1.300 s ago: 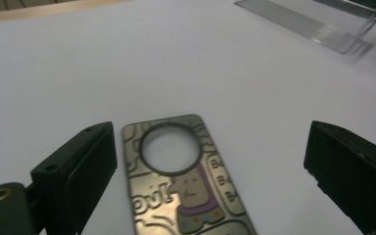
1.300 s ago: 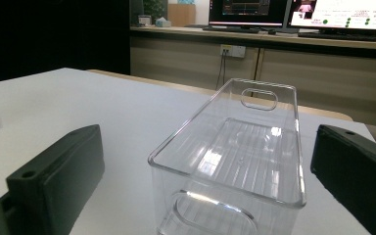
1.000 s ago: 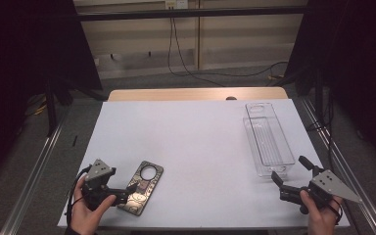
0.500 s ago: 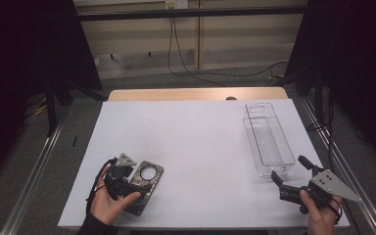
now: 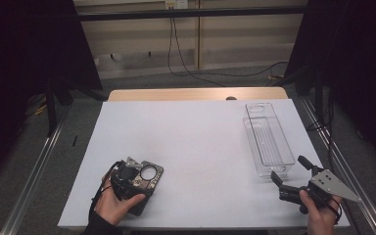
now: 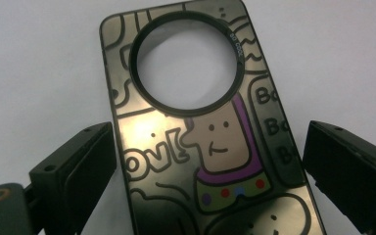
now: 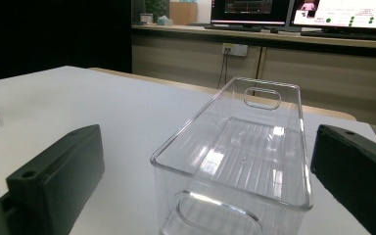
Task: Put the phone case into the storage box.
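Compared with a second ago, the left gripper (image 5: 132, 178) has moved in from the table's near-left corner and now sits over the near end of the phone case (image 5: 146, 177); half a second ago it was already at the case's left edge. The case itself has not shifted: it lies flat on the white table (image 5: 196, 132), near the front edge, left of centre. The right gripper (image 5: 293, 178) is where it was, held just off the near end of the clear plastic bin (image 5: 268, 138) at the table's right side.

Left gripper view: jaws spread, one on each side of the phone case (image 6: 200, 122), neither touching it. The case is glossy and dark gold, with black-outlined cartoon drawings and a large round camera opening. Readable lettering: "ov!" at lower left, "Bo" repeated along the right edge; small print on the ring is too fine to read.

Right gripper view: jaws spread wide, the bin (image 7: 245, 147) between and beyond them, empty.
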Available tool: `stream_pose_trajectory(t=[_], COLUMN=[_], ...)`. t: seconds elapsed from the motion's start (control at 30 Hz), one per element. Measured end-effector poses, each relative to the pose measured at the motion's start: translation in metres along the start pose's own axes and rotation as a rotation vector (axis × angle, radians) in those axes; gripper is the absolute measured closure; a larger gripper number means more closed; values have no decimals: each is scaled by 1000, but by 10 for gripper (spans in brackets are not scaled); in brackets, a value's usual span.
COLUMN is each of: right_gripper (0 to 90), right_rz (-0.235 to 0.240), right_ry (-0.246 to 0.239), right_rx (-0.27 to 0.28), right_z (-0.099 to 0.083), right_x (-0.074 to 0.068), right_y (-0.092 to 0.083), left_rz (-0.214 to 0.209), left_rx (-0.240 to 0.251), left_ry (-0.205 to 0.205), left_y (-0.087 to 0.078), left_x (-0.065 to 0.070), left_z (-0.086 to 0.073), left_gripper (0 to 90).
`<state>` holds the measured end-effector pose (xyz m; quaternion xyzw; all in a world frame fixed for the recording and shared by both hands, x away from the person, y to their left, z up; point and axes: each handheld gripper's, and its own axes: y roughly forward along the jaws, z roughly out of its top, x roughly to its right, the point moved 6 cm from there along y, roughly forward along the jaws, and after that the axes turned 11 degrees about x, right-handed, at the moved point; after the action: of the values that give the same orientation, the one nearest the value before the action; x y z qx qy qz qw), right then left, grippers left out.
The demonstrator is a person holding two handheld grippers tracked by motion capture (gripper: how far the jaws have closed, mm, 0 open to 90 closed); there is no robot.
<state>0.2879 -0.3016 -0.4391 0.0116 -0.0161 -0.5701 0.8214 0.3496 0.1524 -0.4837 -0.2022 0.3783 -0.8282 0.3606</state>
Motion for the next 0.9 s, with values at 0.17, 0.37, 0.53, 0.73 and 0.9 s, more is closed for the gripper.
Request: stream_pose_trajectory(t=[0.17,0.37,0.53,0.73,0.9], right_gripper=[0,0,0,0,0], right_rz=[-1,1,2,3,5], right_ry=[2,-2,-4,-3,-8], right_rx=[1,1,2,2,3], right_z=[0,0,1,1,1], right_x=[0,0,0,1,0], right_y=[0,0,-1,-1,-1], left_rz=[18,36,44,65,75], left_rx=[-32,-42,-30,-46,-69], left_ry=[16,23,19,-4,-21], left_y=[5,8,8,8,8], left_x=[1,2,2,3,5], left_z=[-2,-2,-3,-2,-1], left_gripper=[45,24,27,57,72])
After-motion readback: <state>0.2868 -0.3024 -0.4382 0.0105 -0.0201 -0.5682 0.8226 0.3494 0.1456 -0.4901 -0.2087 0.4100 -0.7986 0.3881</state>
